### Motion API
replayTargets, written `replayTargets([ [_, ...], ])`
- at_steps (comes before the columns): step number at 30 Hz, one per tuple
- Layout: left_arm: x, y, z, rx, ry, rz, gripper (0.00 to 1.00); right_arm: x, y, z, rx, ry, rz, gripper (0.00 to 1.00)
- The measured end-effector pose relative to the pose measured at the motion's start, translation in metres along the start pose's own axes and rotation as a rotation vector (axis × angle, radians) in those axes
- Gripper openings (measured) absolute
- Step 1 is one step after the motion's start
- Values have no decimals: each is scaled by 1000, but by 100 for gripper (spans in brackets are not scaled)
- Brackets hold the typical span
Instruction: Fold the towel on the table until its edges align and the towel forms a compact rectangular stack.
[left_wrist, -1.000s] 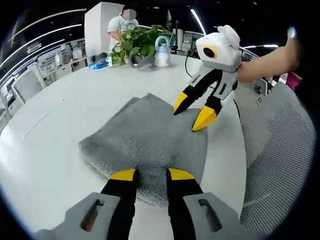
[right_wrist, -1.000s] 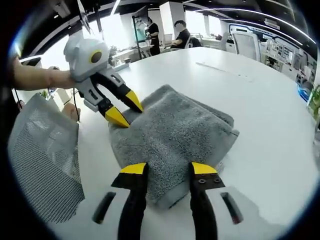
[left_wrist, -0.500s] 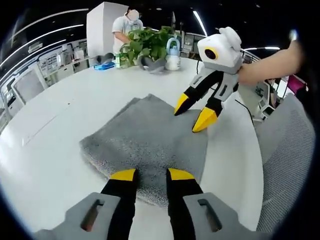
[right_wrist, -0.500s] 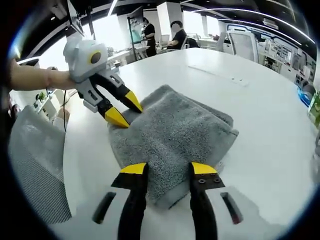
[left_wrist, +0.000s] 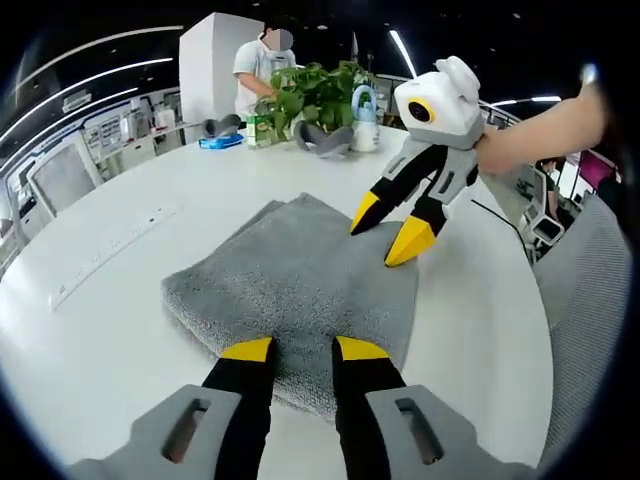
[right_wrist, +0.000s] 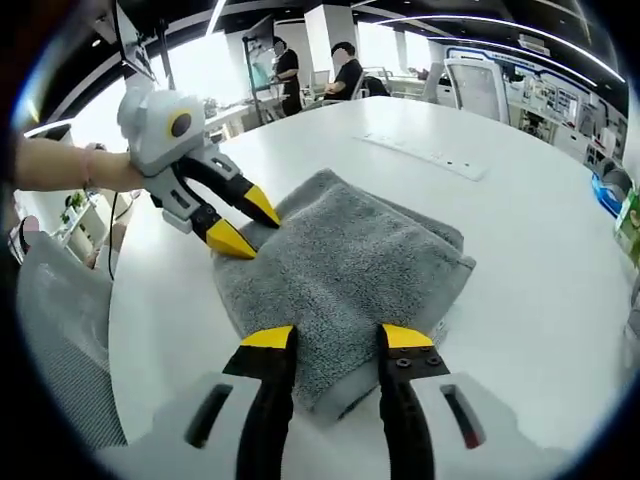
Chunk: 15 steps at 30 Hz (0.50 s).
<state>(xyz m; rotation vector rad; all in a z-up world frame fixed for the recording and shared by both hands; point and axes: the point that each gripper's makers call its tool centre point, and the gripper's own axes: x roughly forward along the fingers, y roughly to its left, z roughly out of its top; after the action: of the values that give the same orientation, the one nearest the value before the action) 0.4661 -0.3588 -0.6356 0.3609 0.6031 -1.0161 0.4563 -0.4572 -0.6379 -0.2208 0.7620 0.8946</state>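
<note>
While the folded grey towel (left_wrist: 295, 285) lies flat on the round white table (left_wrist: 110, 300), long axis running away from the left gripper (left_wrist: 304, 349) — jaws parted over its near edge, holding nothing, right gripper (right_wrist: 329, 337) likewise open at the opposite edge — plants (left_wrist: 315, 90) and office desks behind.

A wide white worktop (left_wrist: 120, 290) runs through an open-plan office under long ceiling light strips (left_wrist: 90, 45). Leafy potted plants (left_wrist: 315, 90) stand at its far edge beside a white pillar (left_wrist: 208, 60), while people (right_wrist: 350, 70) work near bright windows (right_wrist: 215, 65).

Bright, even overhead office light; sharp centre, fisheye bending and darkening toward edges.
</note>
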Motion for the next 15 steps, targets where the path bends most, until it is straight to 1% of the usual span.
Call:
replayTargets([
  [3, 1, 2, 0, 5, -4, 1, 23, 1, -2, 1, 10, -1, -1, 31],
  [8, -1, 1, 1, -15, -15, 5, 24, 0, -1, 0, 10, -13, -2, 31],
  [9, -2, 1, 2, -39, -26, 8, 24, -1, 0, 0, 15, -19, -3, 32],
  [11, -5, 0, 5, -126, -51, 9, 27, -4, 2, 1, 32, -31, -2, 34],
  [12, -9, -1, 8, -159, -67, 10, 30, -8, 4, 5, 65, -57, 2, 37],
  [13, -12, -3, 9, -170, -73, 13, 36, -11, 6, 8, 91, -81, 6, 41],
  [14, -18, -7, 10, -147, -77, 24, 43, -16, 9, 12, 112, -121, -1, 50],
  [15, -22, -10, 12, -117, -91, 45, 51, -21, 10, 14, 109, -145, -17, 58],
])
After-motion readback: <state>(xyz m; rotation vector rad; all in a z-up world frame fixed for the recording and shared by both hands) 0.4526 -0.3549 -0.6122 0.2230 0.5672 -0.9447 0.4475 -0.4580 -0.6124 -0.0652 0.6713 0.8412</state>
